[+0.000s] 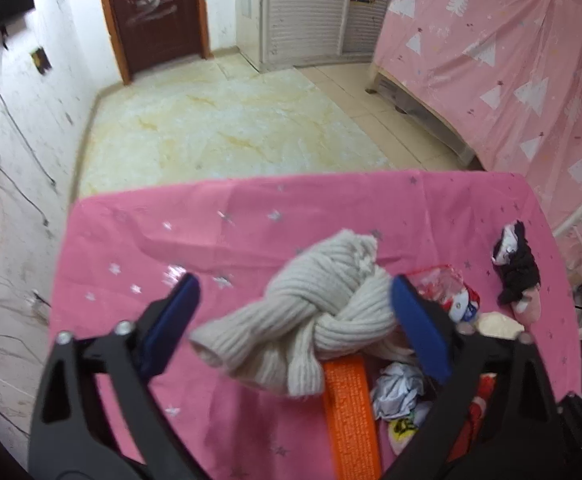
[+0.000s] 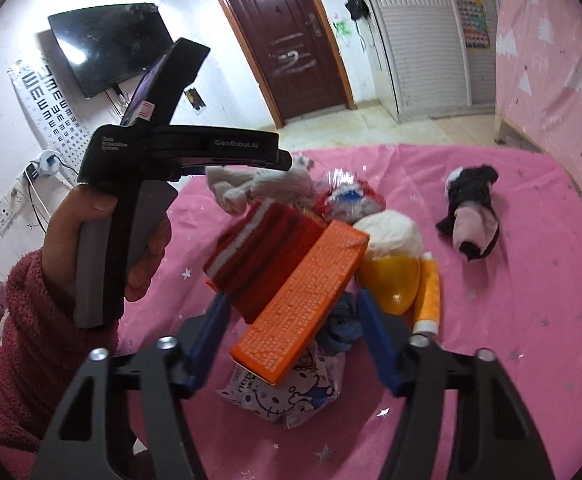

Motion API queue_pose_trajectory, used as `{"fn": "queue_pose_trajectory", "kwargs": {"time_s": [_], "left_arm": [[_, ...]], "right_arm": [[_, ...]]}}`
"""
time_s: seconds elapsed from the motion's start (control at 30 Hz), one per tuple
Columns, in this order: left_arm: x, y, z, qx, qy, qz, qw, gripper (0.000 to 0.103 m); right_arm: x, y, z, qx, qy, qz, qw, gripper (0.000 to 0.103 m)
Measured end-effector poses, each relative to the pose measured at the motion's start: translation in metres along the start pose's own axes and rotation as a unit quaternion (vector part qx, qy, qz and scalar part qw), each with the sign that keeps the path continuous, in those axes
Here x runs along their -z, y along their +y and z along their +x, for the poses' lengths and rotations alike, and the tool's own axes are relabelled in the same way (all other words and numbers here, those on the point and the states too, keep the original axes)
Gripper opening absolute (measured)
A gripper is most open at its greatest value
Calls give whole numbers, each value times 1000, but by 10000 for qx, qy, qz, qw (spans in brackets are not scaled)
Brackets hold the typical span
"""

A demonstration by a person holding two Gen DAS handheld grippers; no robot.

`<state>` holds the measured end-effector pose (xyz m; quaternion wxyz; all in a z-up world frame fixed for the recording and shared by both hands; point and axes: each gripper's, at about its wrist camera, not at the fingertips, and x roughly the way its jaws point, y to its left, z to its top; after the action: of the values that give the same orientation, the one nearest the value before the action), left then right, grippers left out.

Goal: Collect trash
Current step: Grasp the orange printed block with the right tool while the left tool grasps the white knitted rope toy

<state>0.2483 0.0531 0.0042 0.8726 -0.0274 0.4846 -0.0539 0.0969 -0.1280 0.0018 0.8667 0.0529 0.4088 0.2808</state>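
A heap of items lies on the pink star-print tablecloth (image 1: pixel 139 240). My left gripper (image 1: pixel 295 312) is open, its blue fingers on either side of a knotted cream knit sock (image 1: pixel 311 312). An orange box (image 1: pixel 351 412) and a crumpled white paper (image 1: pixel 397 394) lie below it. My right gripper (image 2: pixel 291 336) is open around the near end of the orange box (image 2: pixel 303 304). A red knit sock (image 2: pixel 263 256), a shiny snack wrapper (image 2: pixel 349 196), a yellow-and-white ball (image 2: pixel 391 256), an orange tube (image 2: pixel 429 292) and a cartoon-print bag (image 2: pixel 291 396) surround it.
A black and pink sock bundle (image 2: pixel 471 212) lies apart at the right; it also shows in the left wrist view (image 1: pixel 517 268). The left handheld gripper body (image 2: pixel 163 148) hangs over the heap's left side. A door (image 2: pixel 283 40), a wall TV (image 2: pixel 111 44) and a pink-draped bed (image 1: pixel 511 60) stand beyond.
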Motion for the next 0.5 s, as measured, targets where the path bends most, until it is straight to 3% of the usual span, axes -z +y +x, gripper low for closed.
{"fn": "queue_pose_trajectory", "kwargs": {"time_s": [0.07,0.1,0.17,0.2,0.33,0.5], "left_arm": [[5,2,-1,310,5,-101,9995,70],[6,1,-2,456,3,-107,9989,58],[11,-2,-7,436,-66,-11,9990,45],[13,-4,-11,289,-133,74,9995,20],[21,-3,-20,287,-188,96,9994,15],[24,-6,-33,66,-404,115,9991,14]], "right_arm": [[1,-2,4,-39,68,71,9999,43],[3,-3,5,-60,97,94,9999,41],[4,-3,3,-103,96,135,9998,35],[5,-4,3,-121,128,154,9997,32],[5,-5,-3,-127,52,196,9997,18],[4,-9,-17,-168,-201,213,9994,17]]}}
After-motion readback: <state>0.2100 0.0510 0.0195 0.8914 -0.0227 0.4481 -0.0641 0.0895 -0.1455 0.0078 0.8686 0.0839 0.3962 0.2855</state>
